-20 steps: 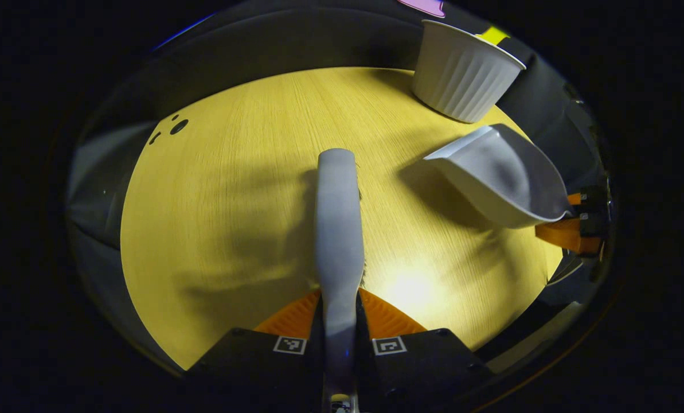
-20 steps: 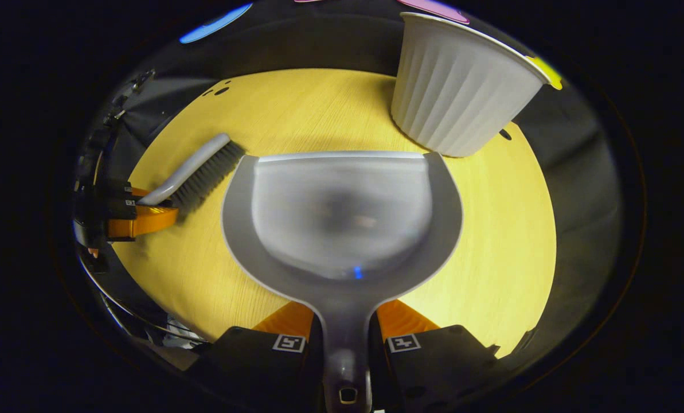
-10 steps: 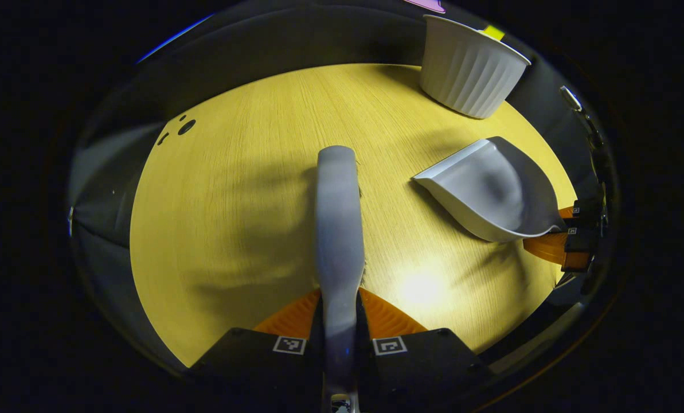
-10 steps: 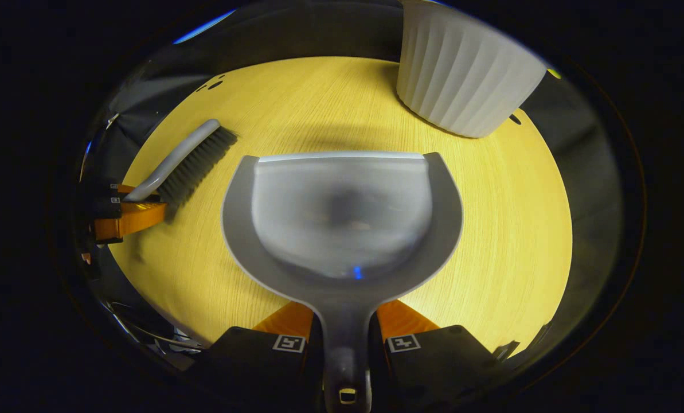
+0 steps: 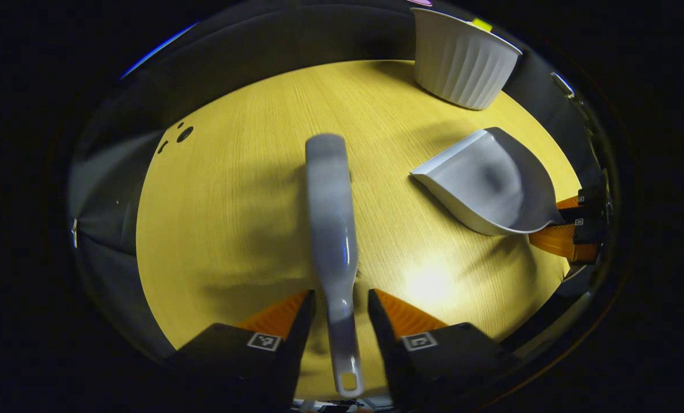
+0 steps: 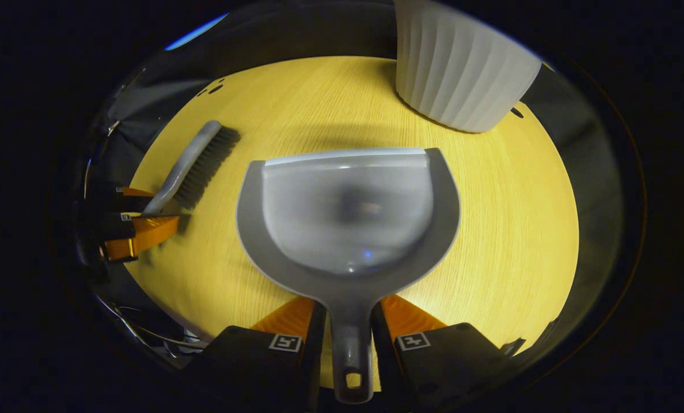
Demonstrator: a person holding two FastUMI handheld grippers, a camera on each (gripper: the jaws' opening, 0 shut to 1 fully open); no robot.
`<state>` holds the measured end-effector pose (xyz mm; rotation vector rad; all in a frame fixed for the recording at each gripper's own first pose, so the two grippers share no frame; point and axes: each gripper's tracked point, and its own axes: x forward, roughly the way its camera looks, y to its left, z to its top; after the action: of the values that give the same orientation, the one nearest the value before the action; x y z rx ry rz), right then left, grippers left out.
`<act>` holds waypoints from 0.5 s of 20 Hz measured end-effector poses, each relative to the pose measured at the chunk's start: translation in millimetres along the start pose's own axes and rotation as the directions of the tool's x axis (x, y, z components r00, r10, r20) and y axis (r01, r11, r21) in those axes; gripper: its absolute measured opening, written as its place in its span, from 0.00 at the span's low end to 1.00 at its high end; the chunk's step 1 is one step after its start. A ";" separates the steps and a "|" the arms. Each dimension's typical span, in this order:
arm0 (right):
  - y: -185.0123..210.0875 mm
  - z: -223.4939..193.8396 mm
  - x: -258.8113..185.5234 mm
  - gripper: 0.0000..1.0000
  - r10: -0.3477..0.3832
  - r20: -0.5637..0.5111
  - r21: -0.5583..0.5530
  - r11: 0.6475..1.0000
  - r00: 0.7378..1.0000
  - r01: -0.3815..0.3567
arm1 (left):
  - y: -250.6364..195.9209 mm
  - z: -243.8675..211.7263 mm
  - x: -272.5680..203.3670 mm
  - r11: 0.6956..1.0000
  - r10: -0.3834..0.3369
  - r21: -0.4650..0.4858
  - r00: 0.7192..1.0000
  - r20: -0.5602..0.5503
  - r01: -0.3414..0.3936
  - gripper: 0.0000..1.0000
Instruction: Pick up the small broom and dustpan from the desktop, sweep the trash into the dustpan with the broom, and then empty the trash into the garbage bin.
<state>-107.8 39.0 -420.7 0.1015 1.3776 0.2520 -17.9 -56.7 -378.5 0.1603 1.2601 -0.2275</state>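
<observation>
The grey broom [image 5: 330, 212] lies on the yellow desktop [image 5: 233, 229], its handle running back between the spread fingers of my left gripper [image 5: 342, 307], which is open and not touching it. In the right gripper view the broom [image 6: 195, 163] shows its dark bristles at the left. The grey dustpan [image 6: 347, 218] rests flat on the desktop, mouth facing away. Its handle lies between the fingers of my right gripper [image 6: 348, 321], which stand slightly apart from it, open. The left gripper view has the dustpan [image 5: 485, 183] at the right. The white ribbed garbage bin [image 6: 462, 74] stands behind it.
The garbage bin [image 5: 462, 63] stands at the far right of the desktop near its edge. Small dark holes [image 5: 184, 133] mark the far left of the tabletop. Dark booth cloth surrounds the table. The left gripper [image 6: 138, 221] appears at the left table edge.
The left gripper has opened and let go of the broom, which now lies on the desktop. The right gripper's fingers have parted from the dustpan handle and drawn back, so its end now shows.
</observation>
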 end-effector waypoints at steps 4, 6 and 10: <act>3.7 -1.9 -12.2 0.70 0.021 0.006 0.005 1.000 1.000 -0.021 | 3.2 3.1 -7.2 0.999 0.034 0.018 0.999 0.020 -0.034 0.82; 2.8 -4.9 -19.5 0.90 0.016 0.008 -0.004 1.000 1.000 -0.016 | 2.9 4.1 -13.5 0.999 0.047 0.019 0.998 0.033 -0.048 0.95; 2.9 2.4 -42.1 0.99 0.016 0.071 -0.015 1.000 0.997 -0.015 | 4.5 10.7 -30.5 0.998 0.066 0.009 0.994 0.083 -0.067 0.98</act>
<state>-113.1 32.0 -379.3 0.1080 1.3044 0.2694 -15.7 -52.5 -346.2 0.2003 1.1690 -0.1821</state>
